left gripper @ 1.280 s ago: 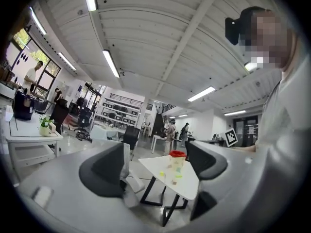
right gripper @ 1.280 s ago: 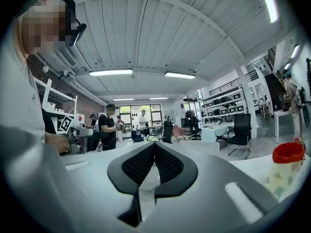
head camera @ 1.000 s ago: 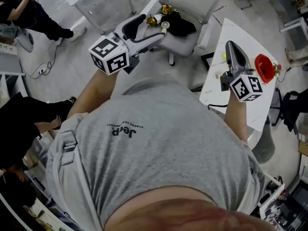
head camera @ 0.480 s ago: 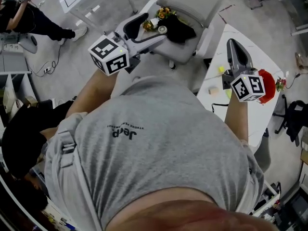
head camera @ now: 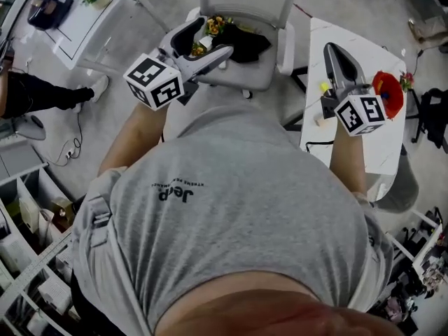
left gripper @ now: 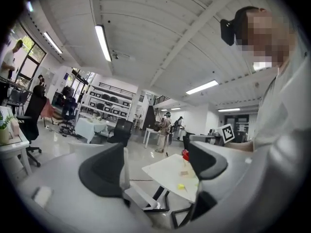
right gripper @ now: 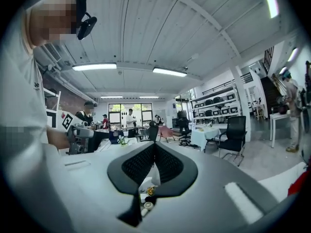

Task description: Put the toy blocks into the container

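In the head view a white table (head camera: 364, 54) stands at the right, bearing a red container (head camera: 387, 93), a yellow block (head camera: 324, 87) and a beige block (head camera: 318, 121). My right gripper (head camera: 333, 49) is held in the air over that table's near side, jaws shut with nothing seen between them (right gripper: 154, 152). My left gripper (head camera: 214, 38) is raised at the left above a chair, open and empty. Between its jaws (left gripper: 155, 165) the left gripper view shows the table (left gripper: 165, 169) far off, with the yellow block (left gripper: 181, 186), the beige block (left gripper: 184, 173) and the red container (left gripper: 185, 154).
A grey office chair (head camera: 231, 75) ahead holds a bunch of flowers (head camera: 213, 26) and a black item (head camera: 248, 40). Another white table (head camera: 84, 23) with a plant stands at the upper left. A person's leg and shoe (head camera: 49, 93) lie at the left; shelves line the lower left.
The head camera has swung, so the chair and the white table sit differently in the view. Both grippers stay raised, left open and right shut.
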